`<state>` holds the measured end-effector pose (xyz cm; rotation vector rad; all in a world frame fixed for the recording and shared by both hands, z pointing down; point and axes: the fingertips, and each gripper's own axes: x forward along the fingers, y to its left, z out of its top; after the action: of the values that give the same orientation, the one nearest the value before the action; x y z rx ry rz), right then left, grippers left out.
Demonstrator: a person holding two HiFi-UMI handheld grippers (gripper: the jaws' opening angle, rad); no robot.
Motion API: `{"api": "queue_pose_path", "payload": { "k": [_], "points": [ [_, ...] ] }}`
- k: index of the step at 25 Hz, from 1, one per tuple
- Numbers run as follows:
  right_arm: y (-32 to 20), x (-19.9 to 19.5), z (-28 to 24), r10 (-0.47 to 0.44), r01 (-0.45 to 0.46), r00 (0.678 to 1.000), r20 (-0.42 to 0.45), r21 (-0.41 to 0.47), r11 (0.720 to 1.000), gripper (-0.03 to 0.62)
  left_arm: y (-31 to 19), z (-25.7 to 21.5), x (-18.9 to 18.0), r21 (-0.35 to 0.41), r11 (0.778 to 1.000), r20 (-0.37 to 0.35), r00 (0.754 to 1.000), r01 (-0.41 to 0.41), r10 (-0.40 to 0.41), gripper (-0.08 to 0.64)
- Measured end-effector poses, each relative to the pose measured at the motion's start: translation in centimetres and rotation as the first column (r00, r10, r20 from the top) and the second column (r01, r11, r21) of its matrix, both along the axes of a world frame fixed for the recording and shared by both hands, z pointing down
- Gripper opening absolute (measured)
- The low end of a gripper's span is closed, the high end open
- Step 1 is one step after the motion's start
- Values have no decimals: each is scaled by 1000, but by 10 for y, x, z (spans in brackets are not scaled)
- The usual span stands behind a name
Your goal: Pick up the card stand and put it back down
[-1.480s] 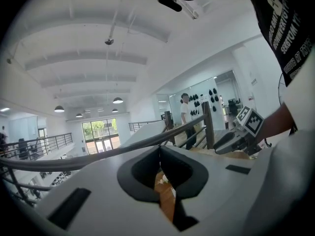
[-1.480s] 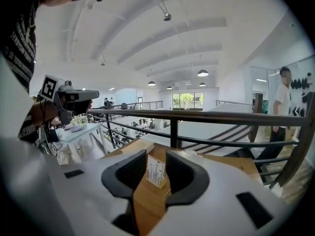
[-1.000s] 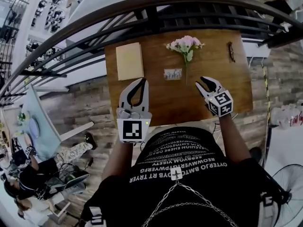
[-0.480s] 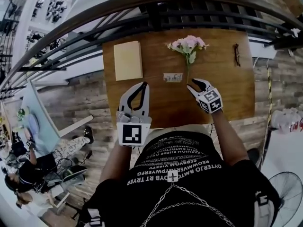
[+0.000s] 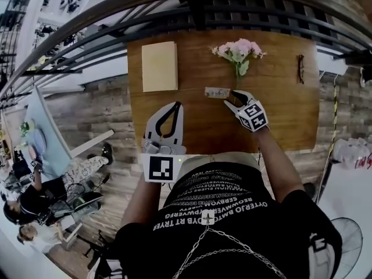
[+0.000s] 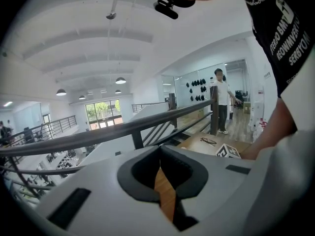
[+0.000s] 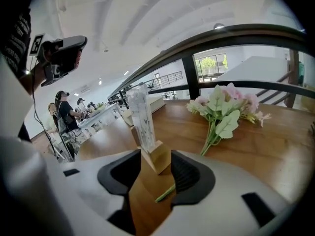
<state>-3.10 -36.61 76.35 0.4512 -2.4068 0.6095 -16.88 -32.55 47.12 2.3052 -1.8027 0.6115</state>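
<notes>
Our right gripper sits at the card stand, which is near the middle of the desk with the flowers at its 1 o'clock. The fingers are opening around the stand's small wooden base, which rests on the desk unpressed. Our left gripper hangs at 8 o'clock, fingers closed on nothing. We judge the stand light and top-heavy. Its clear upright panel looks slippery and brittle, so the stiff wooden block is the place to grip.

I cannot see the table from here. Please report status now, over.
Left gripper shut, empty. Right gripper opening, card stand base between jaws, not gripped. Flower stem end lies by the right jaw.
</notes>
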Motion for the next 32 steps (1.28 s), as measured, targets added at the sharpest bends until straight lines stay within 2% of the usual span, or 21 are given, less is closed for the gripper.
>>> {"api": "queue_pose_path", "payload": {
  "k": [9, 15, 26, 32],
  "points": [
    [-12, -15, 17, 1, -1, 1000, -3, 13, 1000, 212, 12, 10, -7, -37, 999, 6, 1000, 29, -28, 27],
    [-8, -18, 20, -19, 19, 1000, -8, 23, 1000, 173, 25, 6, -3, -42, 999, -5, 999, 31, -32, 27],
    [15, 3, -11, 37, -37, 999, 9, 19, 999, 167, 59, -16, -1, 7, 1000, -13, 1000, 28, -28, 28],
    [24, 11, -34, 60, -60, 998, -1, 45, 997, 166, 76, -26, 3, 28, 1000, -4, 1000, 4, -4, 28]
  ]
}}
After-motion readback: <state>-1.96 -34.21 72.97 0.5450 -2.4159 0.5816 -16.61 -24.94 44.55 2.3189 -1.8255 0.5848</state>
